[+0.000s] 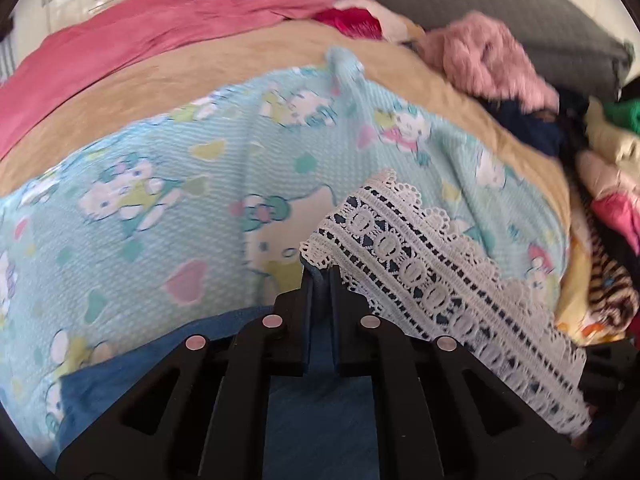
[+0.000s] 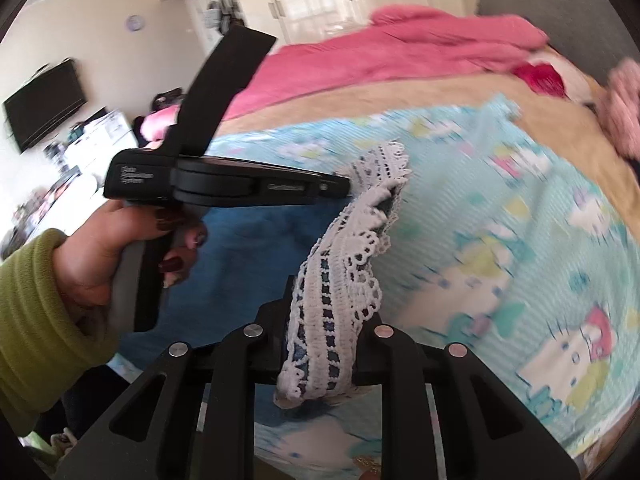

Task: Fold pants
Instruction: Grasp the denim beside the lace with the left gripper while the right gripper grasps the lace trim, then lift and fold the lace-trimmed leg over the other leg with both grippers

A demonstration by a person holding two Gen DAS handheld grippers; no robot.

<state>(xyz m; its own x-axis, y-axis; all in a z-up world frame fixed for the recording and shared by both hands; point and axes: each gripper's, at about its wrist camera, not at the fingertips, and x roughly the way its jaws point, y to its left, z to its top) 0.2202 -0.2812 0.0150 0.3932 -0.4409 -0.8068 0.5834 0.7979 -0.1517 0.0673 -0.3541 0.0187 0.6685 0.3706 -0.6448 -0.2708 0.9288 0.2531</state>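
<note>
The pants are blue [image 1: 120, 372] with a white lace hem [image 1: 420, 260]. They lie on the bed, and the hem is lifted between both grippers. My left gripper [image 1: 320, 274] is shut on one end of the lace hem. In the right wrist view the left gripper [image 2: 346, 190] comes in from the left, held by a hand [image 2: 92, 256] in a green sleeve [image 2: 28, 320]. The lace hem [image 2: 344, 280] runs from it down into my right gripper [image 2: 324, 314], which is shut on the band. The lace hides the right fingertips. Blue pants cloth [image 2: 248, 248] hangs below.
A light blue cartoon-cat blanket [image 1: 160, 160] covers the bed, with a tan blanket [image 1: 200, 76] and a pink one [image 1: 120, 32] beyond it. A pile of mixed clothes [image 1: 600, 160] lies at the right, with a pink fluffy garment [image 1: 488, 56] at its far end. A wall TV [image 2: 44, 104] hangs at far left.
</note>
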